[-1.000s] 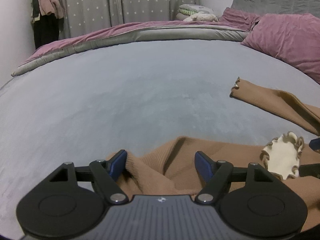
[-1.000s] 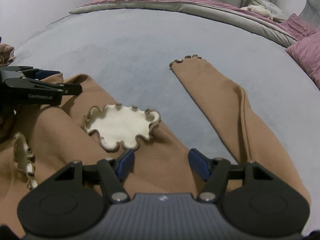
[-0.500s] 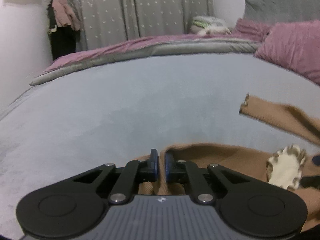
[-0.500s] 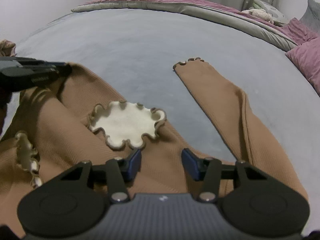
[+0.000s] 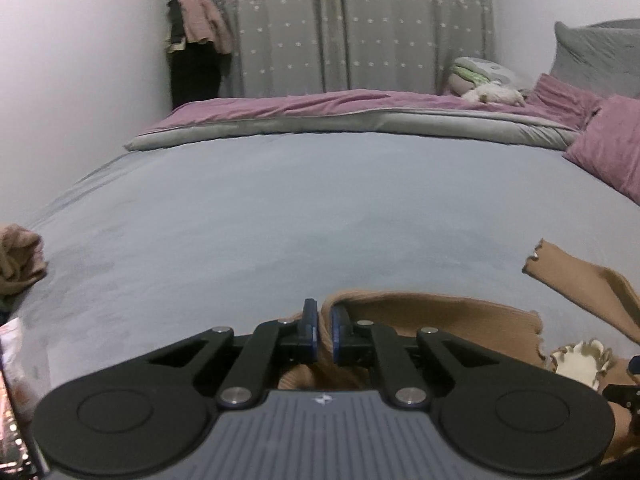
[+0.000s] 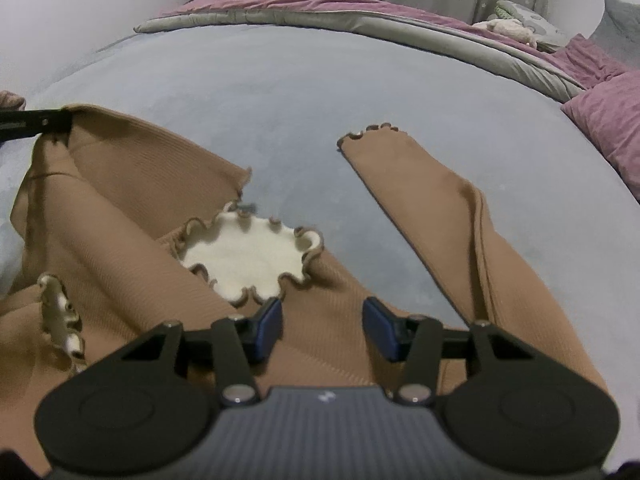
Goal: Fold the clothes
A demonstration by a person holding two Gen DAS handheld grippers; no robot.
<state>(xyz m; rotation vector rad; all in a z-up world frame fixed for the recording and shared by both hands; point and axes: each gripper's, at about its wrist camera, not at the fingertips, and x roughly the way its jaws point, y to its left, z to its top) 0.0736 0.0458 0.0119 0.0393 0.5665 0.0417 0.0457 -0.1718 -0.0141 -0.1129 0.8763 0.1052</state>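
my left gripper [image 5: 324,328] is pinching a raised fold of the brown ribbed knit top [image 6: 120,232], which lies on the grey-blue bed cover [image 5: 280,208]. my right gripper [image 6: 322,322] has its fingers spread just above the same top, with the cream ruffled collar [image 6: 248,256] just ahead of its left finger.

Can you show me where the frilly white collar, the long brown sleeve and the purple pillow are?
frilly white collar [image 6: 248,254]: right wrist view, on its cream middle.
long brown sleeve [image 6: 424,200]: right wrist view, midway along the sleeve.
purple pillow [image 5: 608,140]: left wrist view, on its front face.
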